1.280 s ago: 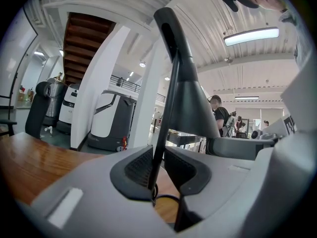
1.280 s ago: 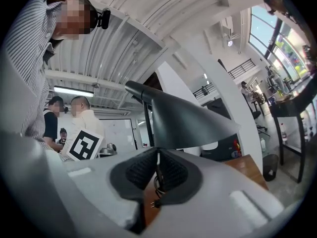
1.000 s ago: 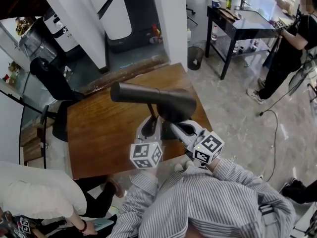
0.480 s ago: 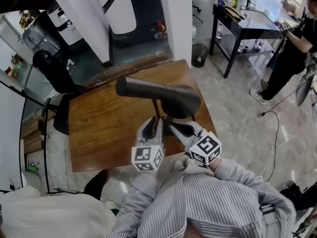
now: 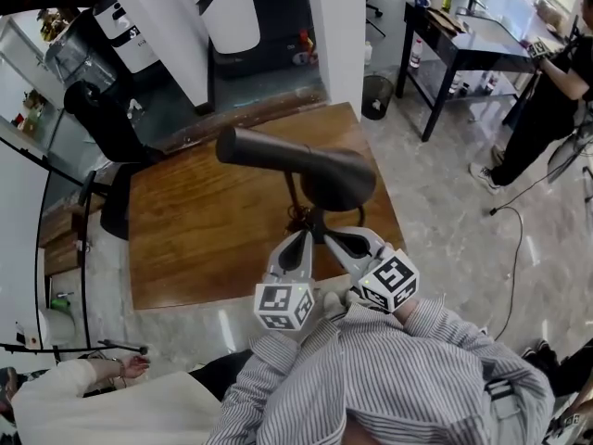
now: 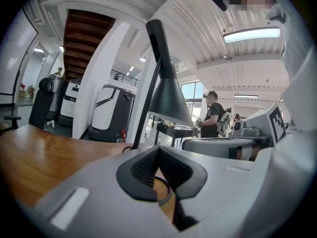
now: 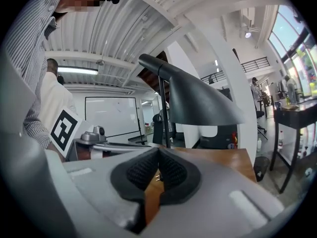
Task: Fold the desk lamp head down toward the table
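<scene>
Sleeves (image 5: pixel 398 378) in grey stripes lie nearest the head camera, and from them both tools reach over the near edge of the wooden bench (image 5: pixel 195 221). The left gripper (image 5: pixel 303 237) has just been closing its jaws; they now meet pad to pad with nothing between them. Its own view shows only bench wood and what looks like a loop of cable (image 6: pixel 163 190) beyond the tips. The right gripper (image 5: pixel 327 238) is likewise fully closed and empty. Both tips sit close beside the thin stem (image 5: pixel 295 197), low down by the lamp's foot. Above them the dark cone of the lamp head (image 5: pixel 310 170) stands well clear of the bench, not yet folded down. Farther off are a dark side table (image 5: pixel 463 49) and a person in black (image 5: pixel 542 100).

As I judge it, the lamp stands close to the bench's near edge. A push on the head with closed, smooth tips could slip off the cone. It could also tip or drag the whole lamp rather than bend its joint, unless the foot is steadied.

Only the head view shows where the lamp sits on the bench, but looking down it flattens the height. The gripper views look up from bench level. They show the head high over the jaws and the stem rising to it.
</scene>
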The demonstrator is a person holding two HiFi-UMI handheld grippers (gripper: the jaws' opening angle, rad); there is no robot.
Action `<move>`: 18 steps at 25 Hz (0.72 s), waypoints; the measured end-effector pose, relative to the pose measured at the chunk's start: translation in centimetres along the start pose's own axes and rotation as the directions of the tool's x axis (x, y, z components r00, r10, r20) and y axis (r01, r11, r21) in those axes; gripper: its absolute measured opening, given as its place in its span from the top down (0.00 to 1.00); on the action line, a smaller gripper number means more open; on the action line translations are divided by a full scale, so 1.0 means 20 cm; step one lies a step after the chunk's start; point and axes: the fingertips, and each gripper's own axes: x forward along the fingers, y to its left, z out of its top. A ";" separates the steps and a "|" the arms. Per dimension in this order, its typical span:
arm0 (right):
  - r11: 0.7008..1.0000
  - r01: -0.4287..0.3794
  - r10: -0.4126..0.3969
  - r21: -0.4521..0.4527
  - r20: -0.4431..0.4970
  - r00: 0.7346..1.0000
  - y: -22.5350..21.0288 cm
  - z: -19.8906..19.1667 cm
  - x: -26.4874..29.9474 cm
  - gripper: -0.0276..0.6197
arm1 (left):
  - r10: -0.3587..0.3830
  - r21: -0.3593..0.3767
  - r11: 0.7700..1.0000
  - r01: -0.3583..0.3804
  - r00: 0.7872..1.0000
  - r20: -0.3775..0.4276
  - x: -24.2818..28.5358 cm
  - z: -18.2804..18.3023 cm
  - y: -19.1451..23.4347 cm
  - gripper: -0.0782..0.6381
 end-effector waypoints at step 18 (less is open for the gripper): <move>1.000 -0.013 0.013 -0.014 -0.016 1.000 -0.01 -0.02 -0.05 0.95 | -0.028 -0.047 0.998 0.028 0.999 -0.016 -0.01 -0.05 -0.09 0.88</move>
